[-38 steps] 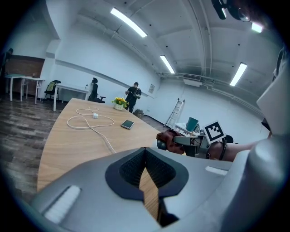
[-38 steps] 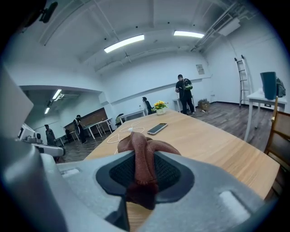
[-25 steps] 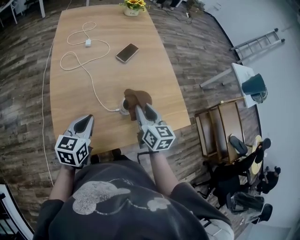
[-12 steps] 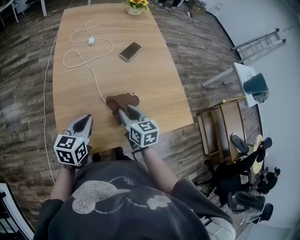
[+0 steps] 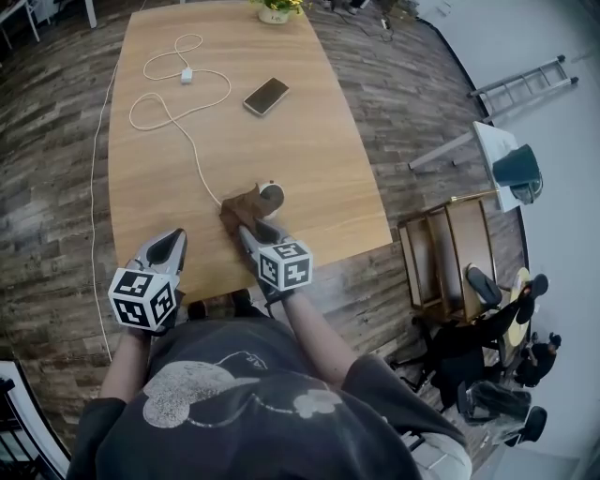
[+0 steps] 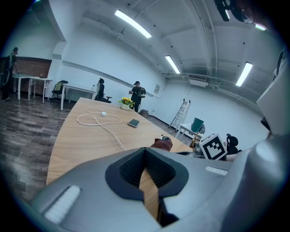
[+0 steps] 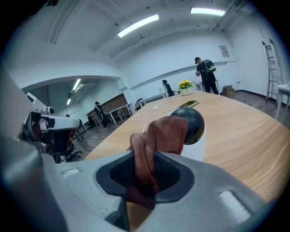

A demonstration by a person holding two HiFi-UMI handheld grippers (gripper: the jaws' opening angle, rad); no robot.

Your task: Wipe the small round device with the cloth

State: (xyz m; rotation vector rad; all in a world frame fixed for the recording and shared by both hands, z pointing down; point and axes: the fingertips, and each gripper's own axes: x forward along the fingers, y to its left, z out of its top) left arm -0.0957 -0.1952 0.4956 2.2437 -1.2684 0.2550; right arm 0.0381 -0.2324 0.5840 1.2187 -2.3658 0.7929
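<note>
Two grippers work at the near edge of a wooden table (image 5: 309,159), just above the person's dark shirt (image 5: 253,412) at the bottom of the head view. At lower left, the left gripper (image 5: 172,236) points up the table with its fingers (image 6: 124,170) pressed together at the tips and nothing between them; only bare wood shows in the slit below. Near centre, the right gripper (image 5: 246,230) pinches a bunched brown cloth (image 5: 242,204), a fold hanging down between the fingers. The cloth's free end rises past the fingertips and lies against the left side of the device (image 5: 272,195), a small white unit with a dark round top, standing on the table just beyond. A white cable (image 5: 178,122) runs from beside the cloth toward the upper left, looping to a charger (image 5: 187,74). A phone (image 5: 265,96) lies flat right of the loops. Yellow flowers (image 5: 275,11) stand at the far end, top centre. A ladder (image 5: 525,80) lies on the floor at upper right.
</note>
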